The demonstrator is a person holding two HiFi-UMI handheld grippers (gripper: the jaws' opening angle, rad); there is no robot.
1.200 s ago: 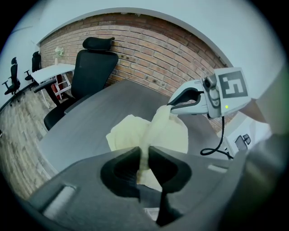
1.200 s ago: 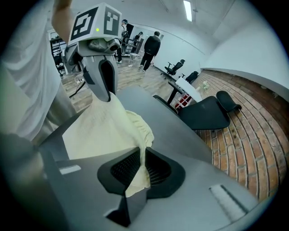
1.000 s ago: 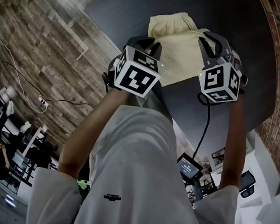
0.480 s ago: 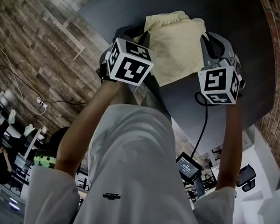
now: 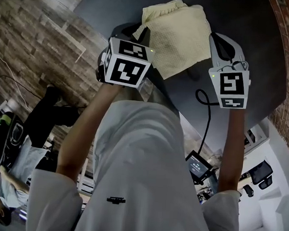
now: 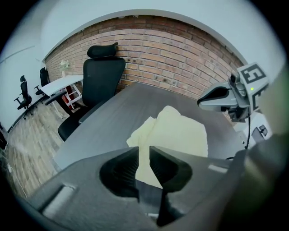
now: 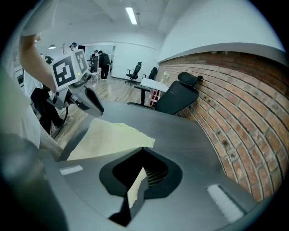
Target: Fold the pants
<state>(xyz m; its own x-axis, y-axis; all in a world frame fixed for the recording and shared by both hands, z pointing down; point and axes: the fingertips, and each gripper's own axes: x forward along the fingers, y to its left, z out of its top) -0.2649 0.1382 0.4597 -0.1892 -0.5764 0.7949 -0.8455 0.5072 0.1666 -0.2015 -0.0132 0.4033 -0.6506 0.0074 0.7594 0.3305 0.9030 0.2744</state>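
The dark round table fills the top of the head view. On it, upper centre, we see the pants — pale yellow, folded into a rough rectangle. A brick wall and a black office chair stand beyond the table. At the pants' left edge the left gripper is closing, with cloth showing in its narrow gap but not pinched. At the right edge the right gripper is clamped tight on a sliver of fabric.

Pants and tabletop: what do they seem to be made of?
The pants look like soft matte cloth, perhaps waffle-knit cotton: pale yellow, finely dotted texture, limp folds. The tabletop looks like smooth dark grey laminate with a faint sheen; the exact material is unclear.
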